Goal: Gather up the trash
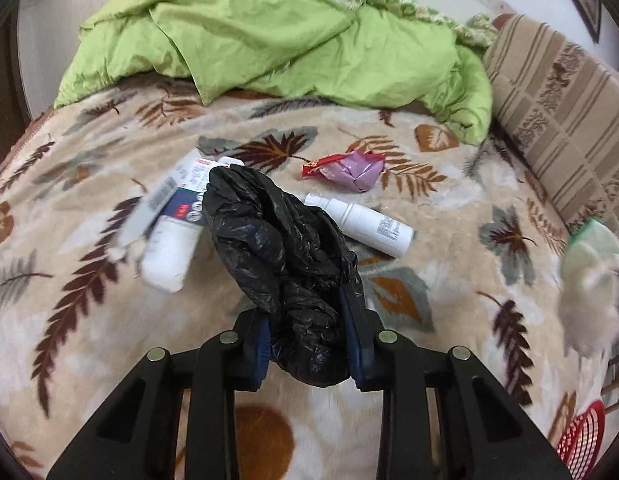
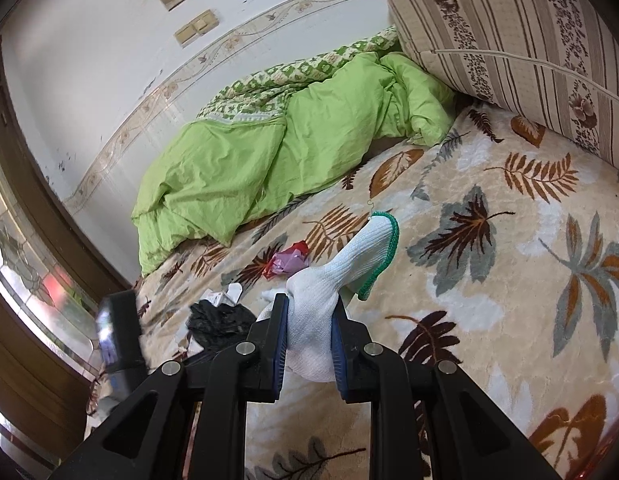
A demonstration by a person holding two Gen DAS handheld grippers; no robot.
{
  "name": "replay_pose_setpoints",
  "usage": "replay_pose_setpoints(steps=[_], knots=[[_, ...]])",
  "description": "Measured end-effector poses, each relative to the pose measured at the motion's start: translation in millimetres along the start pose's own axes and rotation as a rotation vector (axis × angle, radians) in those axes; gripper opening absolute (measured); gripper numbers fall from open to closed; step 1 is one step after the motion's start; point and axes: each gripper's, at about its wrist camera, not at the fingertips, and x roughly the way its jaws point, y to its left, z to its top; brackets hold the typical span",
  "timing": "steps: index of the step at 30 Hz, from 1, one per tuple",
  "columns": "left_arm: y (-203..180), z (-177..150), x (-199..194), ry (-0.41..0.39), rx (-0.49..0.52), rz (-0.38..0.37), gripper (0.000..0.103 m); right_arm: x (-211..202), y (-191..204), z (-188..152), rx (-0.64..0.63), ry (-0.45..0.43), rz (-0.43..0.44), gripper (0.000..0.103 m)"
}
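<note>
- A crumpled black plastic bag (image 1: 293, 264) is clamped by the left tool (image 1: 309, 336) above the bed (image 1: 449, 280).
- A white glove (image 2: 325, 300) is clamped by the right tool (image 2: 309, 344).
- A white bottle (image 1: 361, 226) and red wrapper (image 1: 345, 170) are left lying on the bed.

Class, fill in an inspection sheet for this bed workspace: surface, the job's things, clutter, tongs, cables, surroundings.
Surface: leaf-patterned plush blanket.
Job's things: crumpled black plastic bag; crumpled red-and-purple wrapper; white plastic spray bottle; white medicine boxes.
Clutter: red plastic mesh item.
Tongs: left tongs shut on the bag; right tongs shut on a white knit glove with green cuff.
Cables: white cord across striped cushion.
Surroundings: green quilt, white wall.
</note>
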Motion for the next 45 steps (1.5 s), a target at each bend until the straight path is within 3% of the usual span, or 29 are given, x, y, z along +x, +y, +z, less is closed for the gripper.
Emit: replay_pose_setpoints(steps=[9,13,27,45], knots=[[8.2,-53.9,-82.1,-0.06,0.054,-0.034,0.029,-15.2,27.6,-36.2,-0.132,0.085,0.073,0.021],[14.2,-80.6,-103.6,-0.085,0.051,-0.01,0.03,-25.1,37.2,-54.5,-0.196,0.112,0.094,0.021],[12.2,-93.6,-112.8,-0.148,0.096,0.149,0.03,-28.2,49.3,-75.2,-0.264,0.149,0.102,0.021],[5.9,-94.6,-118.9,-0.177,0.152,0.201,0.03,-28.3,52.7,-76.0,-0.27,0.153,0.11,0.021]])
